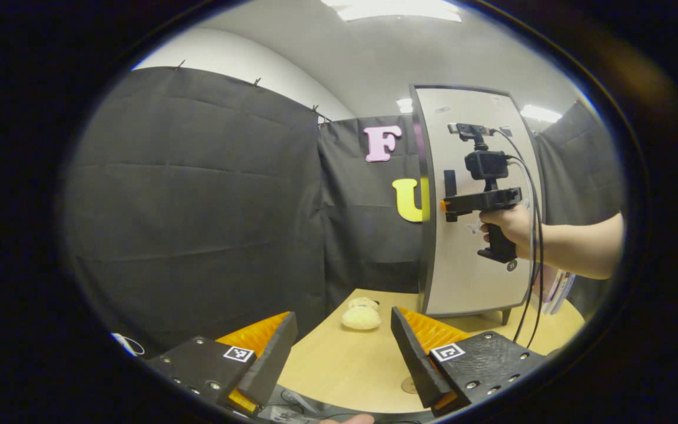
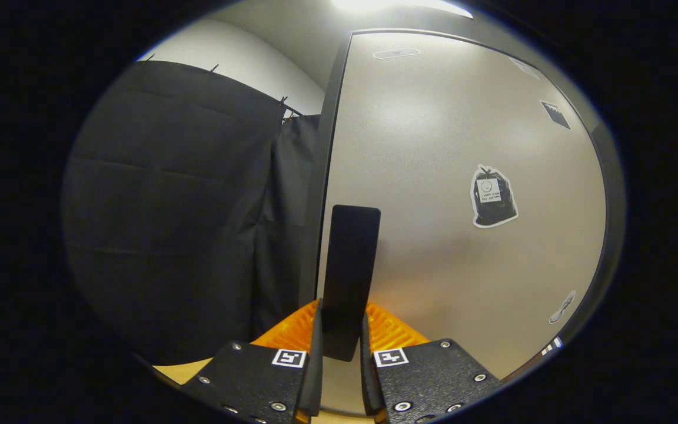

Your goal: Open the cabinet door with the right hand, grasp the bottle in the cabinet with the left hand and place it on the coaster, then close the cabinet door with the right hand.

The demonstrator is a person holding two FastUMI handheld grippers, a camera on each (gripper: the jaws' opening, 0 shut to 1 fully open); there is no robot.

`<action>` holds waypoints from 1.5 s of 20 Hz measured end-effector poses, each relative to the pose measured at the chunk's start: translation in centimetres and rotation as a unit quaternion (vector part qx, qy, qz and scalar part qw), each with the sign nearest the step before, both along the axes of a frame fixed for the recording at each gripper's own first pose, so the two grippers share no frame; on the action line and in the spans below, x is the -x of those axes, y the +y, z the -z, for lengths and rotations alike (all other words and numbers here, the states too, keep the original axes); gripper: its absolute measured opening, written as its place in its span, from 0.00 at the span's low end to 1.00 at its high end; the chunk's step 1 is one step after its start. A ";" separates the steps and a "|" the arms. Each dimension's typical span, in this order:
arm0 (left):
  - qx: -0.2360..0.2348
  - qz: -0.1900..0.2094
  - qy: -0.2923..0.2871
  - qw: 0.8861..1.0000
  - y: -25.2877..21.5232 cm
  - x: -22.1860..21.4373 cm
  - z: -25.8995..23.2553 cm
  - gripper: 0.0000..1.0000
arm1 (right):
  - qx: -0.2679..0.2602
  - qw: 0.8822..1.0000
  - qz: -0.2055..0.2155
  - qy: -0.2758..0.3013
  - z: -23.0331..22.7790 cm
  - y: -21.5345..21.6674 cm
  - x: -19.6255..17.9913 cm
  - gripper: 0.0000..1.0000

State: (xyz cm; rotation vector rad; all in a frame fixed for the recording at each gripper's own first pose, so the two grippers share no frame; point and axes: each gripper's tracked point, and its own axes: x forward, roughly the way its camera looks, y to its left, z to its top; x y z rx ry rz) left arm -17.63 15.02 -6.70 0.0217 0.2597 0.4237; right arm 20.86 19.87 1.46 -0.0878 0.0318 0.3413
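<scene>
Fingers of the right gripper: ribbed pads clamped on the flat, dark, rectangular handle at the left edge of the smooth pale cabinet door, which is closed. Left gripper: fingers spread apart above the matte wooden table, holding nothing. Fluffy cream plush toy: on the table just beside the cabinet's base.

The cabinet door stands flat in front of the right gripper, whose fingers press the dark handle from both sides. Left of the cabinet the booth cloth closes the way. Ahead of the left gripper, with fingers wide apart, the table is free up to a small plush toy near the cabinet foot.
</scene>
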 end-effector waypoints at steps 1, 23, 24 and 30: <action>0.000 0.001 -0.003 1.000 -0.1 0.0 0.0 0.97 | 0.003 1.000 -0.002 0.002 0.0 0.0 0.0 0.27; 0.018 0.131 -0.010 0.991 -1.0 -2.9 1.9 0.88 | 0.002 0.995 -0.093 0.021 -0.6 -2.4 8.0 0.24; 0.023 0.133 -0.016 0.991 -1.1 -3.4 1.8 0.93 | 0.001 0.996 -0.092 0.021 -0.6 -2.6 8.2 0.24; 0.045 0.151 -0.015 0.987 -2.3 -9.7 2.4 0.96 | 0.005 0.994 -0.103 0.021 -0.7 -4.2 9.9 0.24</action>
